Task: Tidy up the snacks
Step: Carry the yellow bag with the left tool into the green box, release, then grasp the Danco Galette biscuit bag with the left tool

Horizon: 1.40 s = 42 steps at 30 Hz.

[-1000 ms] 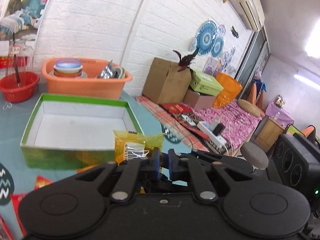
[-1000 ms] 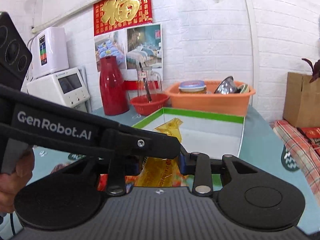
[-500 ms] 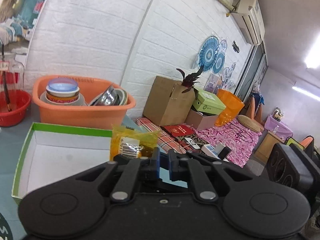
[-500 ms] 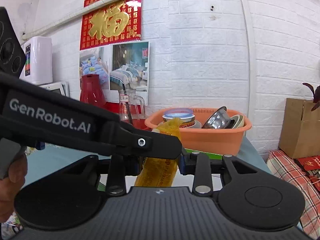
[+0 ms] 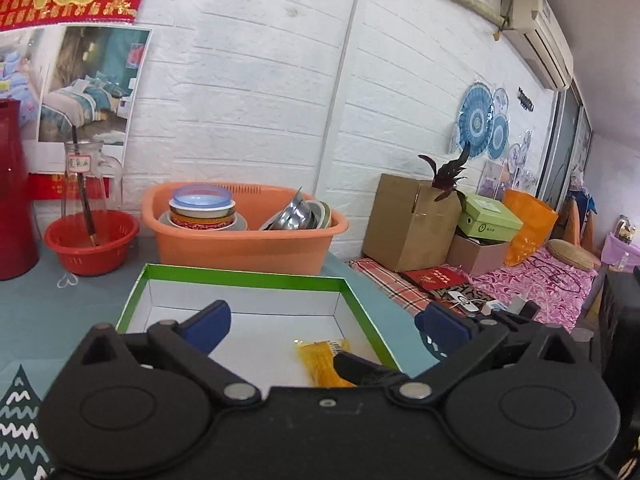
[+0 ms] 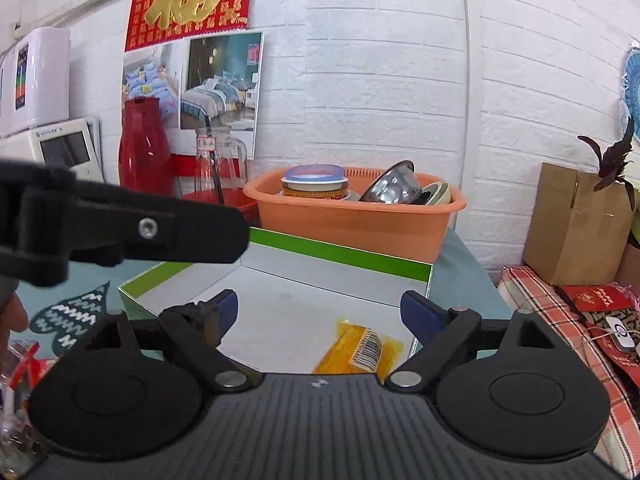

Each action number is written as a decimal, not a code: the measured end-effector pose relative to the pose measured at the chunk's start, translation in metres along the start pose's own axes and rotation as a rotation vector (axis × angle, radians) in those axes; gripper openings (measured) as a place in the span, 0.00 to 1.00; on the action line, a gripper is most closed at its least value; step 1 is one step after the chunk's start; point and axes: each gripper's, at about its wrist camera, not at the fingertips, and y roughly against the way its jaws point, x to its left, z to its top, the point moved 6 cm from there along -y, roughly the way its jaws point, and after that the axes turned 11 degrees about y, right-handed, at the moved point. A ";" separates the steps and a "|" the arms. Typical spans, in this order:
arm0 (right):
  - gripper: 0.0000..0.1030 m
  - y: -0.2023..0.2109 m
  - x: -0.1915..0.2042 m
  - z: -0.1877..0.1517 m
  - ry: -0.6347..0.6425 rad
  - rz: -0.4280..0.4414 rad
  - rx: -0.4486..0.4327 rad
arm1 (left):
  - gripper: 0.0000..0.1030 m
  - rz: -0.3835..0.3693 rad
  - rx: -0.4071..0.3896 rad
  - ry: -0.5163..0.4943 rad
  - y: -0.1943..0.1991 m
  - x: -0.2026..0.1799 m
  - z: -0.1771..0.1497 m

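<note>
Both grippers – left (image 5: 322, 326), right (image 6: 318, 314) – were opening, fingers spread, nothing between; the yellow snack packet (image 6: 358, 348) lay in the green-rimmed box (image 6: 340, 254) – light, crinkly, best pinched by an edge.

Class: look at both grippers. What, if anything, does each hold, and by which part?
Nothing. The left gripper and right gripper are opening, empty; a yellow snack packet lies in the green box.

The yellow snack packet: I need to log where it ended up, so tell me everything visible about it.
The yellow snack packet looks like crinkly translucent orange-yellow plastic with a white barcode label. It lies flat on the white floor of the green-rimmed box, near the box's right wall. Neither tool touches it; its near end is hidden behind the tool body.
</note>
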 end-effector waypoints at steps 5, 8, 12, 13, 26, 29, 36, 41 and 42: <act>1.00 0.064 0.002 0.003 -0.101 0.088 -0.049 | 1.00 0.018 -0.031 0.020 0.052 -0.005 -0.002; 1.00 0.100 0.015 -0.008 -0.124 0.153 -0.057 | 1.00 0.027 -0.028 0.053 0.084 -0.002 -0.015; 1.00 0.130 0.041 -0.031 -0.138 0.245 -0.052 | 1.00 0.046 0.011 0.081 0.123 0.007 -0.045; 1.00 0.135 0.048 -0.039 -0.139 0.267 -0.039 | 1.00 0.053 0.026 0.086 0.130 0.010 -0.054; 1.00 0.151 0.101 -0.119 -0.106 0.286 0.192 | 1.00 0.159 0.271 0.176 0.177 0.055 -0.171; 1.00 0.161 0.114 -0.113 -0.106 0.359 0.153 | 1.00 0.149 0.268 0.255 0.182 0.067 -0.176; 1.00 0.149 0.154 -0.102 -0.085 0.488 0.161 | 0.78 0.097 0.288 0.335 0.173 0.080 -0.168; 1.00 0.125 0.158 -0.106 -0.111 0.502 0.240 | 0.42 0.087 0.316 0.338 0.164 0.084 -0.169; 1.00 0.118 0.157 -0.108 -0.109 0.508 0.269 | 0.37 0.085 0.326 0.342 0.164 0.086 -0.170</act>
